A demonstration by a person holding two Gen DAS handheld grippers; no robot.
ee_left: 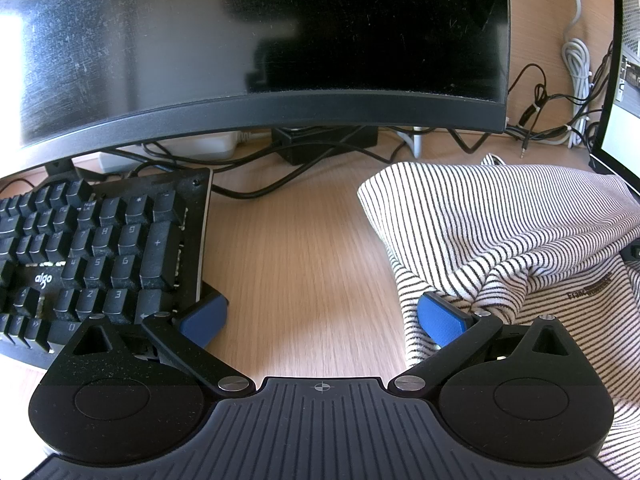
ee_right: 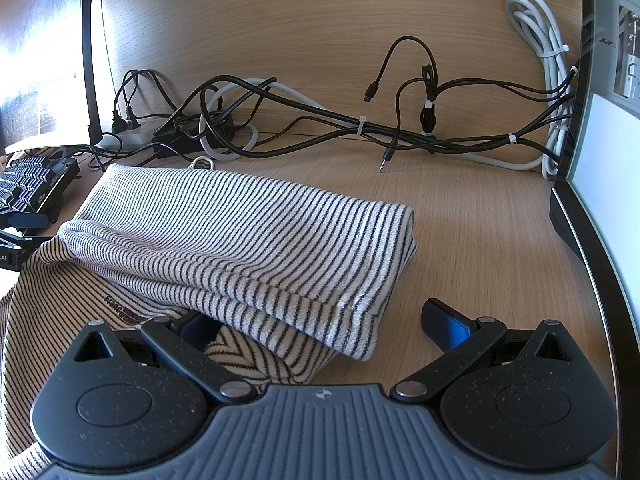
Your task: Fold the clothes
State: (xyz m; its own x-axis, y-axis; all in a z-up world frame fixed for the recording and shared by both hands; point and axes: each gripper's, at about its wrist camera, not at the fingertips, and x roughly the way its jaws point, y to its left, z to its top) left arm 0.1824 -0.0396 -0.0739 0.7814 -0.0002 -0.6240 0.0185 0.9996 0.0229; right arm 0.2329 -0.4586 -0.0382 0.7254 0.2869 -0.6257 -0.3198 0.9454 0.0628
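Left wrist view gives me a light wood-grain desk in sun and shadow, with my left tongs spread wide over bare wood and gripping nothing; the left blue pad sits just beside a black aigo keyboard, the right pad touches the edge of the striped shirt. A dark curved monitor looms above, cables trailing beneath it. In the right wrist view my right tongs are also wide, the left finger tucked under the shirt's folded-over layer, the right one on open desk. The shirt lies partly folded between keyboard and a second screen's edge. Black and grey cables tangle along the wooden back panel.
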